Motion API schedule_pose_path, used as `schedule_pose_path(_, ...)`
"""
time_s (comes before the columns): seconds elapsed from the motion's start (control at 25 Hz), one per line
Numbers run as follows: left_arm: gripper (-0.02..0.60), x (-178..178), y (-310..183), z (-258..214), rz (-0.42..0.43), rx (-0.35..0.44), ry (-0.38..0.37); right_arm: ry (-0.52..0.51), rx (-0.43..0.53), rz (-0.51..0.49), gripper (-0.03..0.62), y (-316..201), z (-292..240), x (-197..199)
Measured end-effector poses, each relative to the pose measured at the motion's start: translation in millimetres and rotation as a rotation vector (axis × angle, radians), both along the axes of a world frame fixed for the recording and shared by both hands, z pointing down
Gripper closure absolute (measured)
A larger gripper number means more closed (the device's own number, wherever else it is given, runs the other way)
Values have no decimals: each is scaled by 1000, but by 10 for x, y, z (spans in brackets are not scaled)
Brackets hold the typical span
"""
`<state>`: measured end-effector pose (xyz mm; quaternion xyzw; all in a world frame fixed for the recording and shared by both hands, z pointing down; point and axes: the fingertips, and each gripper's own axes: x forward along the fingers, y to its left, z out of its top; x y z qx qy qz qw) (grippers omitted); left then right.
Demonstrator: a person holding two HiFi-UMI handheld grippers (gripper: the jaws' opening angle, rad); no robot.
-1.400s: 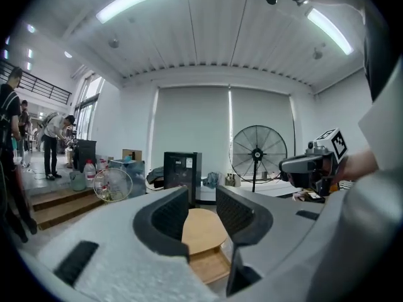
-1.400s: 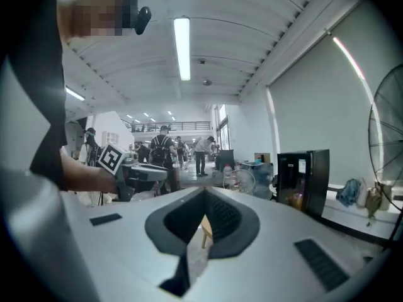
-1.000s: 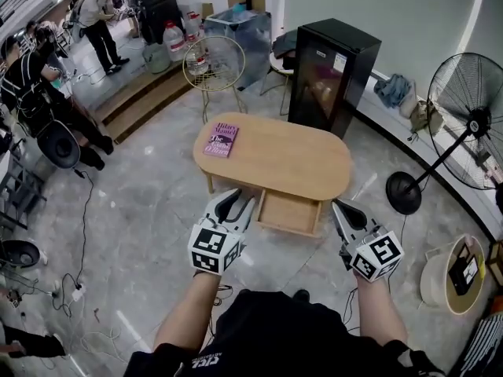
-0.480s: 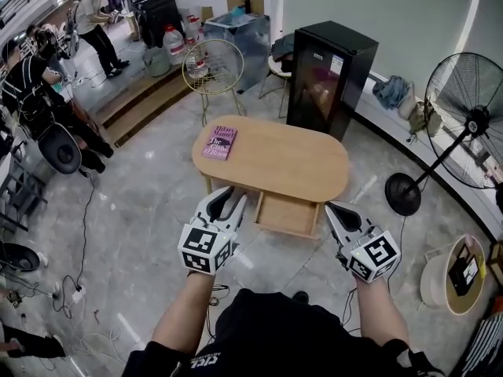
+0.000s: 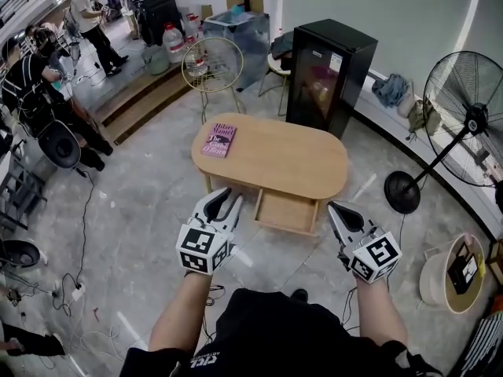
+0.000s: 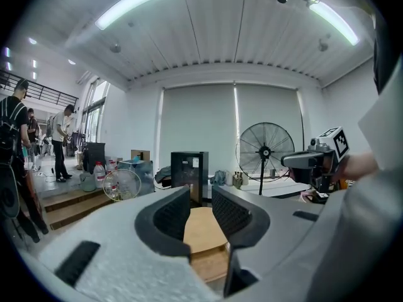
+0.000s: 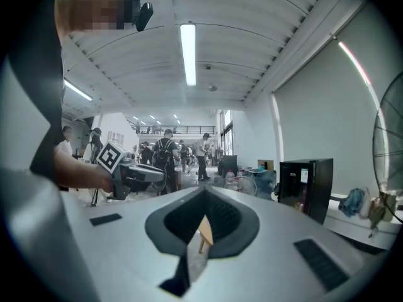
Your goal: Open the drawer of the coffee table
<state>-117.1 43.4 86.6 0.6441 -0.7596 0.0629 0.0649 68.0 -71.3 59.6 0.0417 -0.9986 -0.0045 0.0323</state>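
Oval coffee table (image 5: pixel 291 163), book (image 5: pixel 219 140) on top

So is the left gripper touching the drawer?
Apart. In the left gripper view the left gripper has nothing between its jaws, which have just been closing, and the drawer sits beyond them.

Before me stands the coffee table (image 5: pixel 287 163), oval, light wood; its drawer (image 5: pixel 289 212) is pulled out from the near side.

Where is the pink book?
In the head view, the pink book lies flat on the left end of the coffee table, near its far edge. The open drawer sticks out from the table's near side, right of the book.
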Motion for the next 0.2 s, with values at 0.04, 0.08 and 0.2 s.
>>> schedule_pose_path(0.04,480,14,6,12,1,-2,-1,0,-4,3,591,0,12,15)
schedule_pose_path(0.08,480,26,9,21,3,-4,0,-1,-8,6,591,-1,20,28)
schedule_pose_path(0.2,486,63,-1,37,9,-7,0,-6,-16,14,591,-17,27,56)
